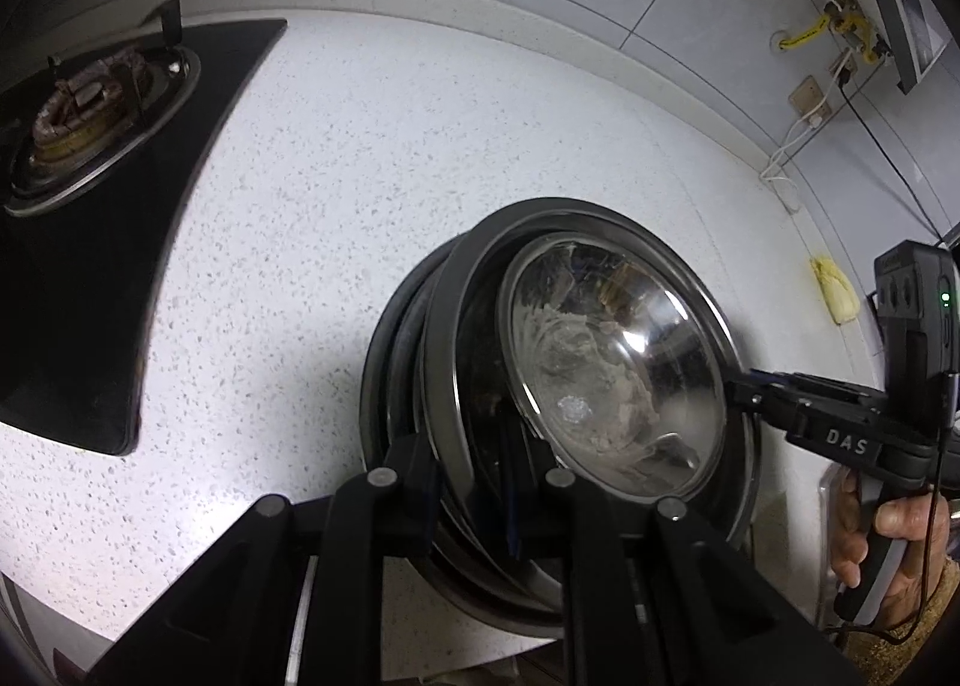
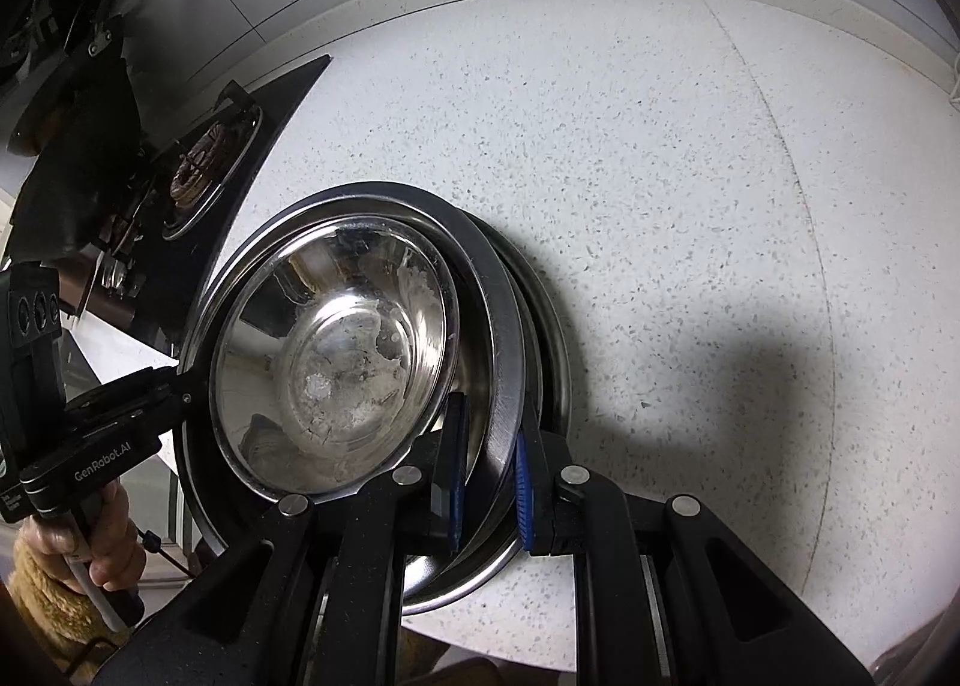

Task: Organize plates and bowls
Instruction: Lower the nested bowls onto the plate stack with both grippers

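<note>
Right wrist view: stack of steel plates [image 2: 510, 290] with bowl [image 2: 330, 362] on top, over the speckled counter [image 2: 690, 176], right of the stove [image 2: 204, 170]. Right gripper [image 2: 489, 482] pinches the stack's right rim; left gripper [image 1: 474, 482] clamps the opposite rim. Stack lies between both, seemingly just above the counter.

both grippers are matte black with round silver pins at the linkage joints. the right gripper [image 2: 489, 482] has ribbed blue pads [image 2: 523, 500] and white "das" lettering; the left gripper [image 1: 474, 482] reads "genrobot.ai". grey-black handles, a thin black cable [image 1: 936, 536], a green light [image 1: 946, 297], fuzzy tan sleeves [image 2: 42, 608].
</note>
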The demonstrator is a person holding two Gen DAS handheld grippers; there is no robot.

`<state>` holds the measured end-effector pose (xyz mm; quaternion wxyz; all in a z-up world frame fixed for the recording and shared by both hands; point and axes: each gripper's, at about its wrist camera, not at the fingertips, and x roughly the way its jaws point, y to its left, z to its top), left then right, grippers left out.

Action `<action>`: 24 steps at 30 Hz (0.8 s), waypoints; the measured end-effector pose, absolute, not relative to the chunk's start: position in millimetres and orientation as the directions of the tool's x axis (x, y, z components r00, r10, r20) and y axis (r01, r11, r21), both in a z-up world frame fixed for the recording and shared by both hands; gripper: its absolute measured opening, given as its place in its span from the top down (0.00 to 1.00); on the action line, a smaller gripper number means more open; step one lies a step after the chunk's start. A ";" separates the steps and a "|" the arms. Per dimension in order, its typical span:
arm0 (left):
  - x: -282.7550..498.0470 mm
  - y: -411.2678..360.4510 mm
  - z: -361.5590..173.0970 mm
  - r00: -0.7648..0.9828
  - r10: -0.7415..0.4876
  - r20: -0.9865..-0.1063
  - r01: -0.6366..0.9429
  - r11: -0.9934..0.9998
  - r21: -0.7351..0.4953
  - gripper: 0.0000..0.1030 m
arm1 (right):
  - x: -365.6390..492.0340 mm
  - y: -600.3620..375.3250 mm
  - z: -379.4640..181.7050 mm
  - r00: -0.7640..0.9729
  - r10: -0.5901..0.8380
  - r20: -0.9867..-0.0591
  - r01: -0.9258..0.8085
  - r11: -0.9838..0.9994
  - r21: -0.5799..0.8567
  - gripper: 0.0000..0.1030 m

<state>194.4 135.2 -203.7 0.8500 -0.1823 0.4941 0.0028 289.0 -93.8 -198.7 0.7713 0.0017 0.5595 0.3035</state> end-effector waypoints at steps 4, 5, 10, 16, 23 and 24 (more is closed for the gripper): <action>197.3 137.0 -206.3 0.518 -0.184 -0.836 -0.211 0.919 -0.333 0.87 | 290.6 -100.7 -198.2 0.198 0.505 -0.840 -0.477 0.799 0.367 0.88; 198.6 137.2 -205.6 0.518 -0.174 -0.838 -0.220 0.919 -0.328 0.87 | 291.4 -103.6 -198.1 0.195 0.513 -0.836 -0.475 0.795 0.377 0.88; 204.5 131.0 -201.4 0.497 -0.100 -0.862 -0.250 0.935 -0.252 0.87 | 292.9 -100.4 -196.4 0.200 0.521 -0.830 -0.502 0.782 0.370 0.88; 204.3 129.9 -200.5 0.478 -0.056 -0.877 -0.312 0.922 -0.229 0.87 | 291.2 -100.4 -197.6 0.210 0.525 -0.825 -0.496 0.784 0.373 0.88; 199.4 132.3 -201.2 0.493 -0.074 -0.867 -0.283 0.928 -0.241 0.87 | 282.4 -99.6 -197.8 0.244 0.511 -0.825 -0.482 0.802 0.354 0.87; 201.2 135.0 -201.9 0.494 -0.080 -0.866 -0.279 0.928 -0.245 0.87 | 281.8 -99.0 -198.1 0.245 0.509 -0.825 -0.477 0.804 0.355 0.88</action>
